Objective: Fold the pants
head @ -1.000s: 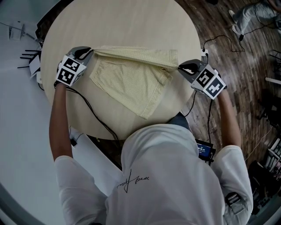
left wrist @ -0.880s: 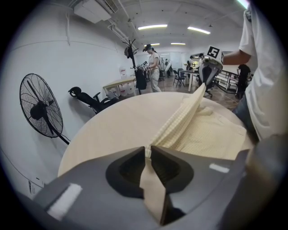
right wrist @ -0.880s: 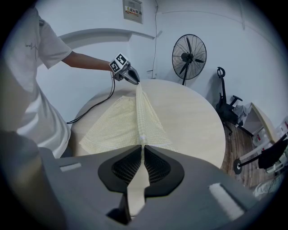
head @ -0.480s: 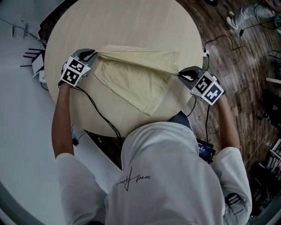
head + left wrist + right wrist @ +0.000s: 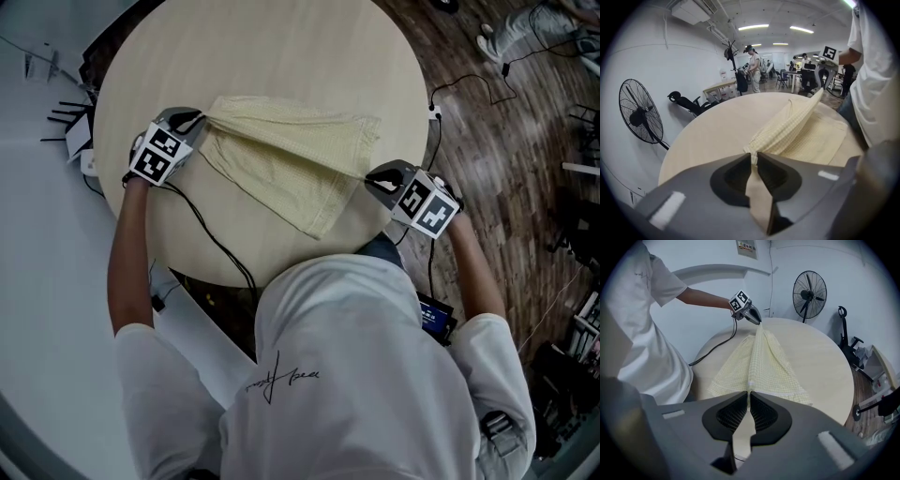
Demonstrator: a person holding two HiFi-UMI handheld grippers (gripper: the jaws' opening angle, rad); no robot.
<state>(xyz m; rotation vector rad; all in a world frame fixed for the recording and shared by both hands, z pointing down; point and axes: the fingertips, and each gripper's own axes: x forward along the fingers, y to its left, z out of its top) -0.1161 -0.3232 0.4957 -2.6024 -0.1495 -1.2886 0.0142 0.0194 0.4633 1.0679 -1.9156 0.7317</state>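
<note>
My right gripper (image 5: 370, 176), at the 4 o'clock edge of the round table (image 5: 281, 47), pinches one corner of the yellow pants (image 5: 281, 159). The cloth stretches taut to 9 o'clock, where my left gripper (image 5: 199, 120) clamps the other corner. The rest drapes on the tabletop.

**Surroundings, off-task**

Round pale-wood table (image 5: 281, 37) on dark plank floor (image 5: 506, 150). Black pedestal fan (image 5: 640, 115) vs. white wall (image 5: 689, 61). Bkgd: person (image 5: 753, 65) standing nr desks; strip lights (image 5: 754, 27) lit on ceiling.
</note>
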